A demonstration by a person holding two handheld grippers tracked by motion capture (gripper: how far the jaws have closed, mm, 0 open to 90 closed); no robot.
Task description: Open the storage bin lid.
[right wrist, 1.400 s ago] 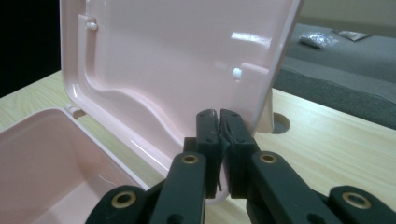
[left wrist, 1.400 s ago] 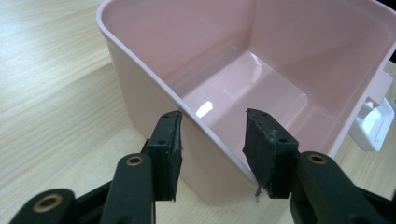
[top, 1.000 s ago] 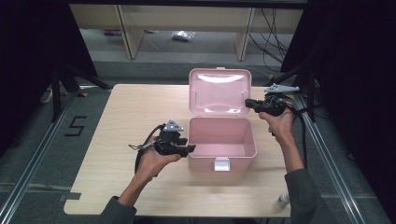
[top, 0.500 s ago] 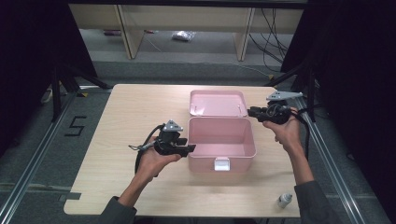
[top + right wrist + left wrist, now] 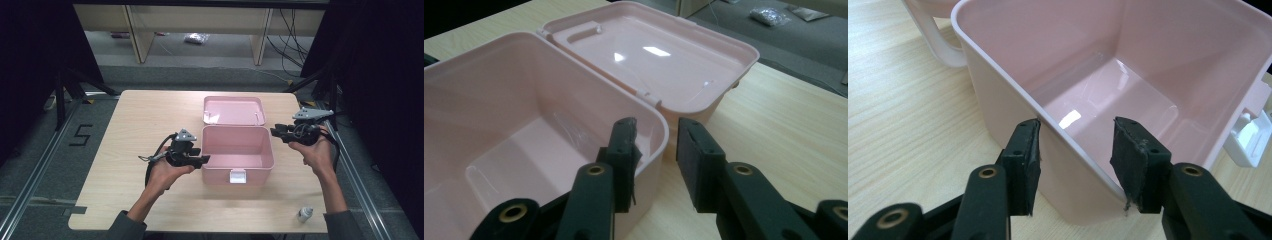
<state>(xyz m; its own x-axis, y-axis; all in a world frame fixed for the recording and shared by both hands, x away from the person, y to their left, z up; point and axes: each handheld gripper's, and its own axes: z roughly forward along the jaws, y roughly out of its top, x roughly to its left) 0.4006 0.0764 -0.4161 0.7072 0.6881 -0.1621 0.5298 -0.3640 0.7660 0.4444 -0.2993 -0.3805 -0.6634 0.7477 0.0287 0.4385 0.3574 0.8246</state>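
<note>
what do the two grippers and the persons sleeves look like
Both are black handheld tools. The left gripper and the right gripper each carry a grey three-cornered plate on top and trail a black cable. Their jaws are flat black arms with brass-coloured rivets and worn dark pads. The person wears grey sleeves.

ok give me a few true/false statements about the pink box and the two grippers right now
1. The pink box has its lid folded back flat on the table. True.
2. A bottle lies inside the box. False: the box is empty; a small bottle sits on the table near the front right corner.
3. The left gripper straddles the box's wall, one jaw outside and one inside. True.
4. The right gripper grips the lid. False: its jaws have just been opening, nothing held, beside the box's rim.
5. The box's white latch faces the person. True.
</note>
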